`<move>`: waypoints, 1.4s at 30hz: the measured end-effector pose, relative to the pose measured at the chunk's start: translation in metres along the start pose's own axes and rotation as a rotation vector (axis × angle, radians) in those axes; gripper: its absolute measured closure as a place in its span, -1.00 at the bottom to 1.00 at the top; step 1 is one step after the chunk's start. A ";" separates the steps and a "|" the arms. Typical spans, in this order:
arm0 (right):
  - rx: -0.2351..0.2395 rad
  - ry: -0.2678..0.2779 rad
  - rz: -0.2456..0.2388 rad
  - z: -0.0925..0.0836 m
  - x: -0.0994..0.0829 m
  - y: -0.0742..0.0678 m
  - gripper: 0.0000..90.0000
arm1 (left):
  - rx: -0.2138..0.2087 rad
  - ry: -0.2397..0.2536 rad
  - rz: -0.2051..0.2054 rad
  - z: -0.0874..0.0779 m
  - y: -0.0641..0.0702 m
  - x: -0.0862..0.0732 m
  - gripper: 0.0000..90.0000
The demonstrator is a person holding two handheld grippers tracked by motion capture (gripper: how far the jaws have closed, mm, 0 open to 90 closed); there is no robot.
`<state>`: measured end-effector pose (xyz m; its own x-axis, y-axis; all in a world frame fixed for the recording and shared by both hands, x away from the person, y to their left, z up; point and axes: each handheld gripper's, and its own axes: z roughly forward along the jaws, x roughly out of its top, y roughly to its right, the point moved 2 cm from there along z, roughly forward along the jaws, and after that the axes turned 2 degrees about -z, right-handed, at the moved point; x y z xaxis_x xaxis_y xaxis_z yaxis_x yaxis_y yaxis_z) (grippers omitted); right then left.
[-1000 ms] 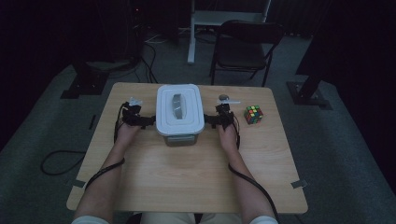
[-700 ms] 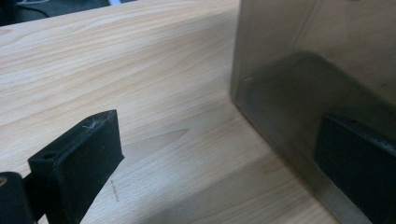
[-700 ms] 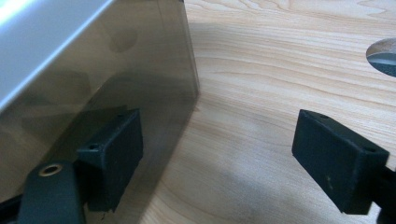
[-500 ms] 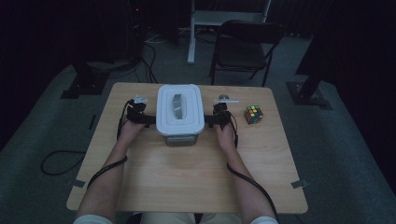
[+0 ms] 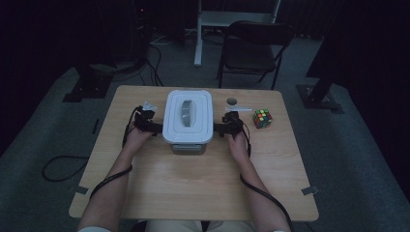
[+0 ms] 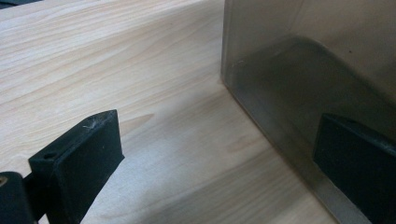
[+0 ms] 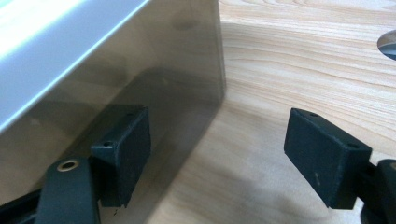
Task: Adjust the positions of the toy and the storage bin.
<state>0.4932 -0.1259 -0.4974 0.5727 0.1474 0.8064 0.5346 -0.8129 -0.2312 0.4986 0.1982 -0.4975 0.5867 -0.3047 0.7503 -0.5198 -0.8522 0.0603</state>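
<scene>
A clear plastic box with a white lid (image 5: 188,118) stands at the middle of the wooden table (image 5: 193,183). My left gripper (image 5: 157,128) sits at the box's left side and my right gripper (image 5: 218,128) at its right side. In the left gripper view the left gripper (image 6: 219,135) is open wide over bare wood, one jaw close to the box wall (image 6: 327,70). In the right gripper view the right gripper (image 7: 219,135) is open. Its jaws have just been closing, with only table between them and one jaw next to the box wall (image 7: 116,60).
A colour cube (image 5: 262,118) lies to the right of my right hand. A round cable hole (image 5: 232,102) is in the tabletop behind that hand. A black chair (image 5: 254,48) stands beyond the table's far edge. Cables trail from both grippers along the forearms.
The hands have barely shifted beside the box. The box and the cube lie where they were.
</scene>
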 end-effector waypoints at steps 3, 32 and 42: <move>0.010 0.003 -0.008 -0.006 -0.003 -0.002 -0.50 | 0.004 -0.004 0.018 -0.002 0.005 -0.001 -0.95; 0.123 -0.027 -0.111 -0.068 -0.063 -0.037 -0.49 | -0.052 -0.007 0.119 -0.042 0.049 -0.038 -0.95; 0.141 -0.017 -0.122 -0.088 -0.083 -0.052 -0.49 | -0.071 -0.010 0.157 -0.059 0.065 -0.053 -0.95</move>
<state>0.3633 -0.1455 -0.5039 0.5075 0.2506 0.8244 0.6822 -0.7014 -0.2068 0.3977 0.1842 -0.4947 0.5009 -0.4365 0.7473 -0.6478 -0.7618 -0.0108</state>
